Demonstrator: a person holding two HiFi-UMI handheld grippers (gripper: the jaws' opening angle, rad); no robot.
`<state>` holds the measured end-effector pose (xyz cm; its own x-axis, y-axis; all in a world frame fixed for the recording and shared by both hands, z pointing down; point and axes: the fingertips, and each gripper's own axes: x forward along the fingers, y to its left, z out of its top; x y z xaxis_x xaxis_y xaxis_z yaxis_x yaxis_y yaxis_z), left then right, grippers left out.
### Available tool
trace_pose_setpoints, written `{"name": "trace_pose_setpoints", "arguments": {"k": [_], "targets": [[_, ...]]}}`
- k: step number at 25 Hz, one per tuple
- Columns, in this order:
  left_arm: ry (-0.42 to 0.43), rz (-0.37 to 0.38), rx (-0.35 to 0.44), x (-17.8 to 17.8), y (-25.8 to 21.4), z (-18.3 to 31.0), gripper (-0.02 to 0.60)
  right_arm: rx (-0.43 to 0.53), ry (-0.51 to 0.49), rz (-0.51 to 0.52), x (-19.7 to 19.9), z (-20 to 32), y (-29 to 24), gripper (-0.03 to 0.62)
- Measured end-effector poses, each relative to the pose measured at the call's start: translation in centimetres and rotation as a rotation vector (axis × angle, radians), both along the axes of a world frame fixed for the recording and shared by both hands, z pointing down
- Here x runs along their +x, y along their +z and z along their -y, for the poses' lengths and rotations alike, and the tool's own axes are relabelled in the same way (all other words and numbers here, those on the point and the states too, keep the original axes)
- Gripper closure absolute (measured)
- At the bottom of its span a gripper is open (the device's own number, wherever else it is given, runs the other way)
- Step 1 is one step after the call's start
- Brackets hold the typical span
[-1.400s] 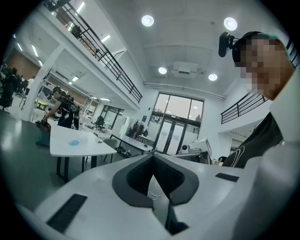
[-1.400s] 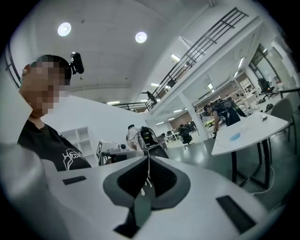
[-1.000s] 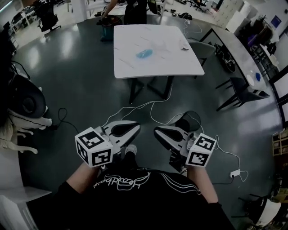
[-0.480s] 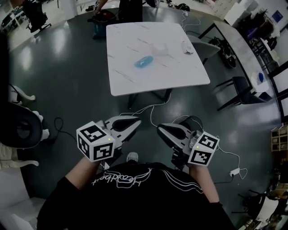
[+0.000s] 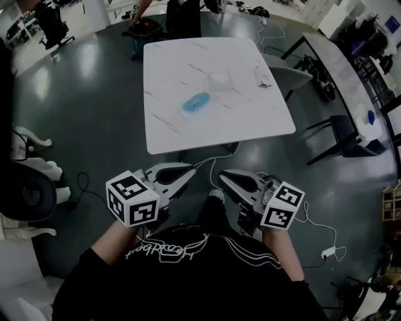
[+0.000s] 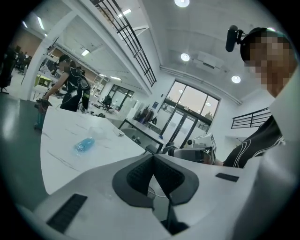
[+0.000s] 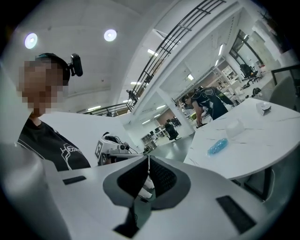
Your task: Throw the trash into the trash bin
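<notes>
A crumpled blue piece of trash (image 5: pixel 195 102) lies on the white table (image 5: pixel 250 119), near its middle. It also shows in the left gripper view (image 6: pixel 84 145) and the right gripper view (image 7: pixel 217 146). A clear cup (image 5: pixel 219 80) and a small white object (image 5: pixel 263 76) lie farther back on the table. A dark bin with a teal body (image 5: pixel 144 30) stands beyond the far left corner. My left gripper (image 5: pixel 187 175) and right gripper (image 5: pixel 223 178) are side by side before my body, short of the table's near edge. Both are shut, with nothing in them.
A person (image 5: pixel 182 12) bends near the bin. At the table's right stand a grey chair (image 5: pixel 285 68) and a black chair (image 5: pixel 346 133). White cables (image 5: pixel 210 160) run over the floor under the near edge. An office chair (image 5: pixel 28 191) sits at the left.
The table has come closer and lower in the head view, with the blue trash nearer. Both grippers keep their place before my body, still shut.
</notes>
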<state>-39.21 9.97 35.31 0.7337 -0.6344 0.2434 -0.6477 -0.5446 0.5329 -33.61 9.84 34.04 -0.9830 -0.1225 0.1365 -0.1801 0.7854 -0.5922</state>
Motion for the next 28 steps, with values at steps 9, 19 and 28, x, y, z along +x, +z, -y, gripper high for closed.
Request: {"name": "trace_pose_setpoints", "arguments": {"k": [9, 19, 28], "targets": [[-0.132, 0.004, -0.027, 1.1, 0.0, 10.5, 0.578, -0.001, -0.102, 0.012, 1.2, 11.4, -0.2, 0.562], [-0.253, 0.007, -0.039, 3.2, 1.5, 17.7, 0.578, 0.011, -0.103, -0.023, 4.0, 22.2, 1.9, 0.562], [-0.363, -0.012, -0.101, -0.9, 3.8, 18.3, 0.578, 0.137, -0.232, -0.159, -0.9, 24.2, 4.7, 0.537]]}}
